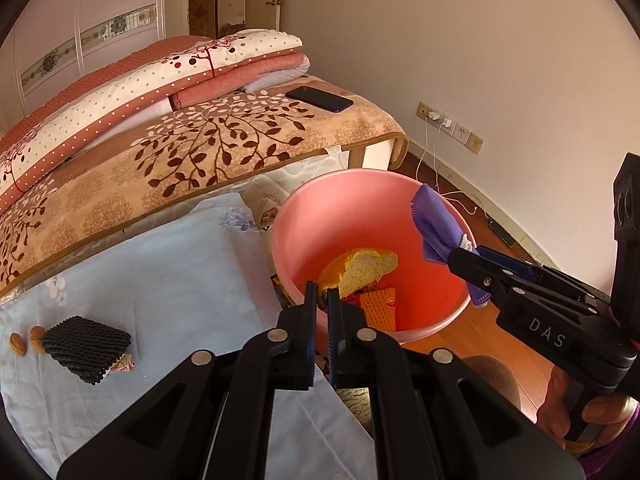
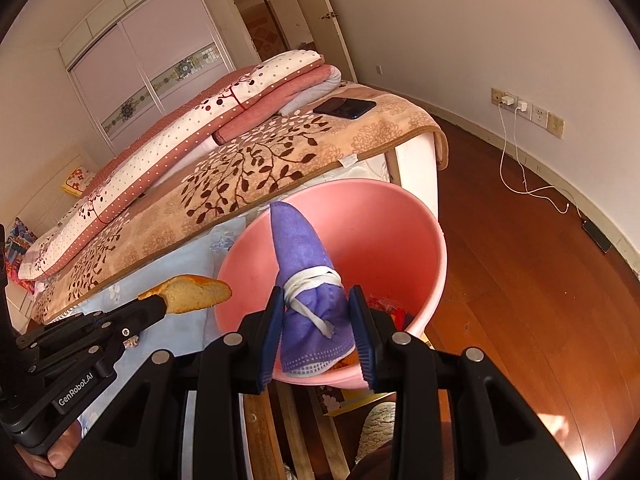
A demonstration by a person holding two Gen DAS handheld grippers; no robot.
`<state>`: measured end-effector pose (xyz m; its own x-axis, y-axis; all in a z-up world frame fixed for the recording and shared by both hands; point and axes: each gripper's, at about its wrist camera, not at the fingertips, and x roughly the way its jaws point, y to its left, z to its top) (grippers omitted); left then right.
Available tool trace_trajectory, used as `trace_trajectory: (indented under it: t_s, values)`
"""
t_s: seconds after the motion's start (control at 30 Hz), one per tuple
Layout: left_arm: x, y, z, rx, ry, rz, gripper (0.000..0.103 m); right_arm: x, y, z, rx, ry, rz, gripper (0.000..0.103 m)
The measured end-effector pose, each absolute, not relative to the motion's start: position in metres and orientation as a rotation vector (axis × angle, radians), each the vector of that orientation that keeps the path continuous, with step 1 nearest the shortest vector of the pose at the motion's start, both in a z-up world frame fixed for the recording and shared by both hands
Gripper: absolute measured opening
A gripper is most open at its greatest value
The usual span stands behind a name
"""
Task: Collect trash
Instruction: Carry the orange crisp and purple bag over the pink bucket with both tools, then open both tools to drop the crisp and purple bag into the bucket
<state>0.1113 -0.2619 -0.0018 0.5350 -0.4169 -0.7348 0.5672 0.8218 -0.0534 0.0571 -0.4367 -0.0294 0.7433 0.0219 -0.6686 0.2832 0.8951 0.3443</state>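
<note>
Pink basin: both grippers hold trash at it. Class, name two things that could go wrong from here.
1. The left gripper pinches only the bread's end, and in the right wrist view the bread hangs by the basin's rim, so it could fall on the sheet.
2. The basin juts past the bed edge; the right gripper, shut on the mask, could tip it with a nudge.

right claw (image 2: pixel 316 320) gripping purple mask (image 2: pixel 308 264), pink basin (image 2: pixel 400 216)
</note>
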Motion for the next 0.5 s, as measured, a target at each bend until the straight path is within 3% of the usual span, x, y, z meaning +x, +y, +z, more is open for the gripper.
trace_trajectory:
  t_s: [0.5]
  values:
    - [0.123, -0.28, -0.024, 0.206, 0.872, -0.617, 0.005, 0.064, -0.447, -0.048, 0.467, 0.758, -0.176, 0.033]
